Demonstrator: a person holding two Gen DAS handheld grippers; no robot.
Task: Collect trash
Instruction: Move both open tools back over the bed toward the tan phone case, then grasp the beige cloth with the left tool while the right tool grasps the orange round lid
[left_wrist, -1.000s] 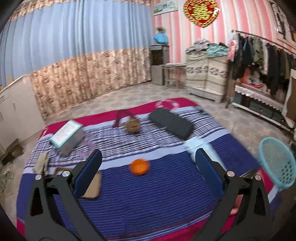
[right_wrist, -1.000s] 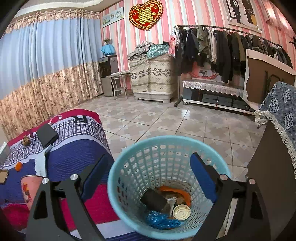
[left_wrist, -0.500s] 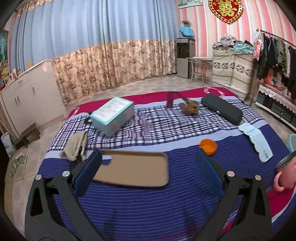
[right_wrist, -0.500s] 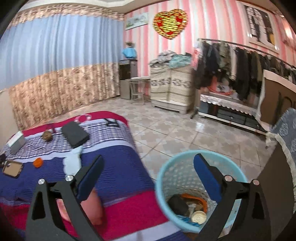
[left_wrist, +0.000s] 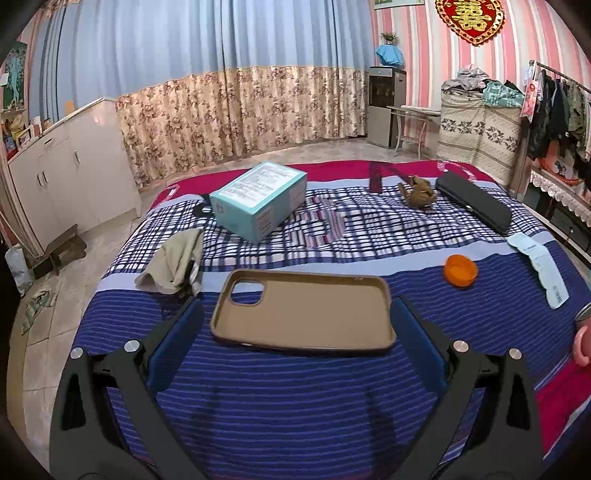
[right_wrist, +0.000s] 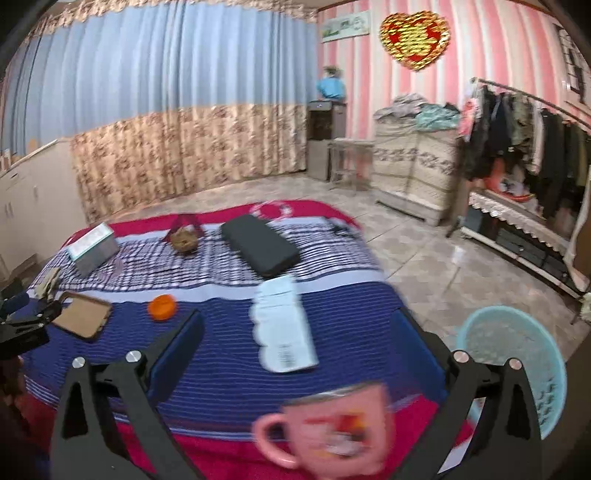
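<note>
My left gripper (left_wrist: 295, 325) is open and empty, its jaws either side of a tan phone case (left_wrist: 301, 312) lying on the striped bedspread (left_wrist: 295, 406). An orange cap (left_wrist: 460, 269) and a white paper label strip (left_wrist: 541, 267) lie to its right. My right gripper (right_wrist: 295, 332) is open and empty above the bed, over the white label strip (right_wrist: 282, 328). The orange cap (right_wrist: 161, 306) and phone case (right_wrist: 83, 319) lie to its left. The blue trash basket (right_wrist: 517, 365) stands on the floor at the right.
A teal box (left_wrist: 260, 201), a beige cloth (left_wrist: 175, 260), a brown crumpled item (left_wrist: 417, 192) and a black case (left_wrist: 472, 205) lie on the bed. A pink mug (right_wrist: 328, 428) stands at the bed's near edge. A clothes rack (right_wrist: 528, 122) stands at the right wall.
My left gripper swung left and forward until the phone case lay between its jaws. My right gripper turned left, away from the trash basket, toward the bed and the label strip.
</note>
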